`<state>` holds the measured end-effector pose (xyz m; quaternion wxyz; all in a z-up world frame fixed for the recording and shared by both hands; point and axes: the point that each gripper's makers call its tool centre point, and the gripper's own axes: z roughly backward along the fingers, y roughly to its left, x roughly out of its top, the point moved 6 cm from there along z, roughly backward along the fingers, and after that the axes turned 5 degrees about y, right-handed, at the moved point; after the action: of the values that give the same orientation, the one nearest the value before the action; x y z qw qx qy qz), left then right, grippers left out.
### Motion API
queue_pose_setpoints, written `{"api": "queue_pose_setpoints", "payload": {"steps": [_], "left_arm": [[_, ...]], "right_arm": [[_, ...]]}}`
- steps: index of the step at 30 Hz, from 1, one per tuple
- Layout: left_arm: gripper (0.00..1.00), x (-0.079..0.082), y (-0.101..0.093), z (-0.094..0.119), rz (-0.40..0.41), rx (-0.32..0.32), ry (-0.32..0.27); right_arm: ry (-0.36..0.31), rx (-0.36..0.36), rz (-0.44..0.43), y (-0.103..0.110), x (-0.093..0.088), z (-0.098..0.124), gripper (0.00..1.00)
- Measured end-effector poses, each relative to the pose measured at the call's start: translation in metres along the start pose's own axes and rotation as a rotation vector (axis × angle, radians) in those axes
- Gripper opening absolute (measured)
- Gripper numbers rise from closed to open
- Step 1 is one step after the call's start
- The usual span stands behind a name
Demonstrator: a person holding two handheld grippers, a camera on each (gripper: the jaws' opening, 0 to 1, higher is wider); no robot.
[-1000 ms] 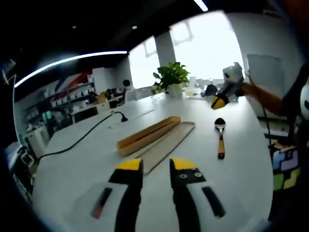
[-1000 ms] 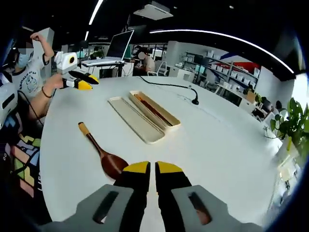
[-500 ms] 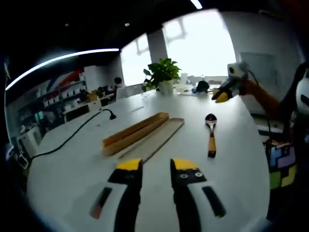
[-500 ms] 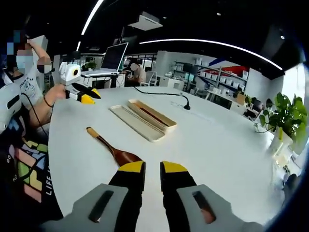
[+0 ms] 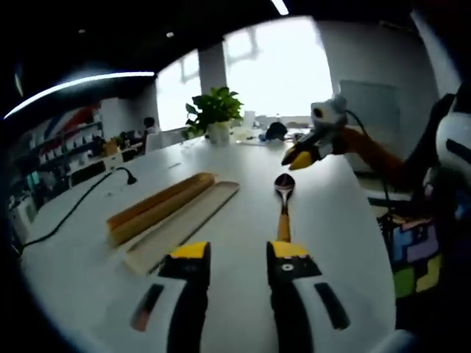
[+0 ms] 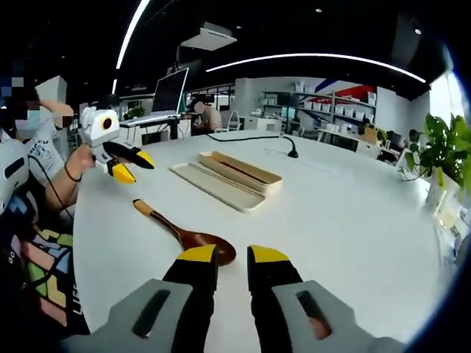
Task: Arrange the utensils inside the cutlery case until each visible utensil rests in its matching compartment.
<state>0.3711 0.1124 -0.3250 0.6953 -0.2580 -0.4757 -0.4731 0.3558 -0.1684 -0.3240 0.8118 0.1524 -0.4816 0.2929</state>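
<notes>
A wooden spoon [image 5: 283,209] lies on the white table [image 5: 338,220], its handle end just ahead of my left gripper [image 5: 239,254], which stands open and empty. The open cutlery case [image 5: 158,208] sits to the left, its lid [image 5: 180,229] flat beside it. In the right gripper view the spoon [image 6: 176,229] has its bowl right in front of my right gripper [image 6: 230,257], whose jaws stand a little apart with nothing between them. The case [image 6: 246,169] holds a dark long utensil, with the lid [image 6: 217,187] beside it. The left gripper [image 6: 129,165] hovers open at the left, the right gripper [image 5: 303,154] beyond the spoon.
A black cable with a plug [image 6: 293,153] runs across the far table. A potted plant [image 5: 215,110] stands at the table's far end. A laptop [image 6: 169,92] sits on another table. The person's sleeve [image 5: 423,254] is by the table edge [image 6: 81,243].
Both cameras have moved closer to the spoon and lower. My right jaws stand slightly wider apart than one second ago. The spoon and case lie where they were.
</notes>
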Motion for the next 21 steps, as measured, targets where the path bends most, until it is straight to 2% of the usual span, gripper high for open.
{"api": "queue_pose_setpoints", "payload": {"steps": [5, 10, 11, 15, 21], "left_arm": [[0.32, -0.002, -0.007, -0.009, -0.021, -0.061, 0.019], [0.31, -0.003, -0.015, -0.018, 0.018, -0.111, 0.025], [0.31, -0.004, -0.016, -0.020, 0.011, -0.116, 0.034], [0.31, -0.006, -0.020, -0.023, -0.024, -0.112, 0.059], [0.29, -0.006, -0.023, -0.025, -0.006, -0.121, 0.060]], "right_arm": [[-0.036, 0.009, -0.083, -0.001, -0.001, 0.000, 0.16], [-0.019, 0.052, -0.144, 0.001, -0.006, -0.007, 0.20], [0.006, 0.053, -0.150, 0.001, -0.008, -0.008, 0.20], [0.019, 0.048, -0.145, 0.004, -0.010, -0.007, 0.20], [0.025, 0.064, -0.173, 0.011, -0.011, -0.008, 0.19]]}}
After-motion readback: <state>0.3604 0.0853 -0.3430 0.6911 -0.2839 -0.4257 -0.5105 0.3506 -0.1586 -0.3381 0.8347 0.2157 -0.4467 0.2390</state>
